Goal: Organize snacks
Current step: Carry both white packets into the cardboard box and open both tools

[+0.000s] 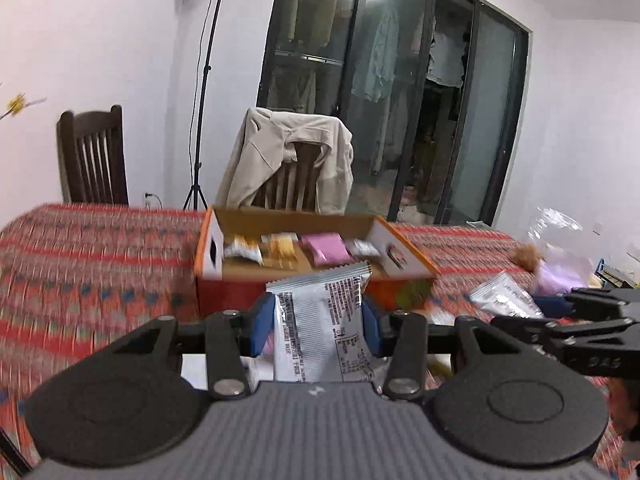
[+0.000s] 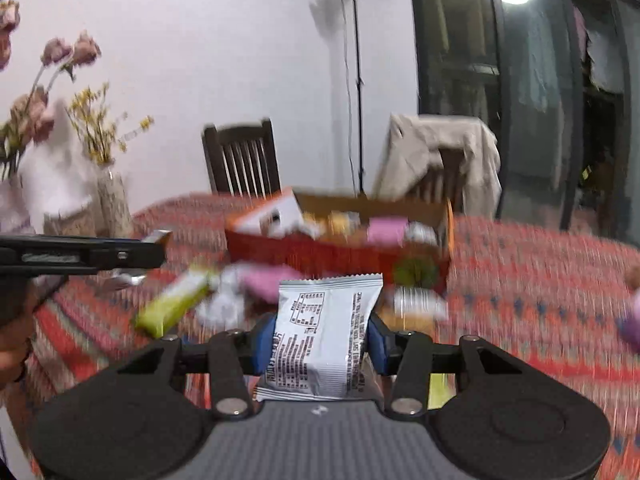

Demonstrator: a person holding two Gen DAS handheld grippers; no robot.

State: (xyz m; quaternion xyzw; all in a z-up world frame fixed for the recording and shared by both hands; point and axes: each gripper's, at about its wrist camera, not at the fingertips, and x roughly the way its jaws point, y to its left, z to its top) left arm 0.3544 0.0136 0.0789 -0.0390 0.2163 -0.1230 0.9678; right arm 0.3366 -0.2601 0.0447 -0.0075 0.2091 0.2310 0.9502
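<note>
Red patterned cloth covers the desk (image 1: pixel 100 264), with two dark wooden chairs, a lamp stand and dark glass doors behind it. Straight ahead of the left hand-held gripper (image 1: pixel 318 320) stands an open cardboard box (image 1: pixel 212 256) with orange-edged white flaps; inside it lie several snack packets, among them a pink packet (image 1: pixel 326 249). The left hand-held gripper is clamped on a white snack packet (image 1: pixel 320 320), which stands upright between its blue pads (image 1: pixel 260 328), printed side toward the camera. The right hand-held gripper (image 2: pixel 322 338) is likewise clamped on a second white packet (image 2: pixel 320 332), held upright between its blue pads. Ahead of the right hand-held gripper and to its left, loose snacks lie on the cloth in front of the box: a green bar (image 2: pixel 176 300), a pink packet and crumpled white wrappers, all blurred. Flowers in a vase (image 2: pixel 114 204) stand far to its left.
</note>
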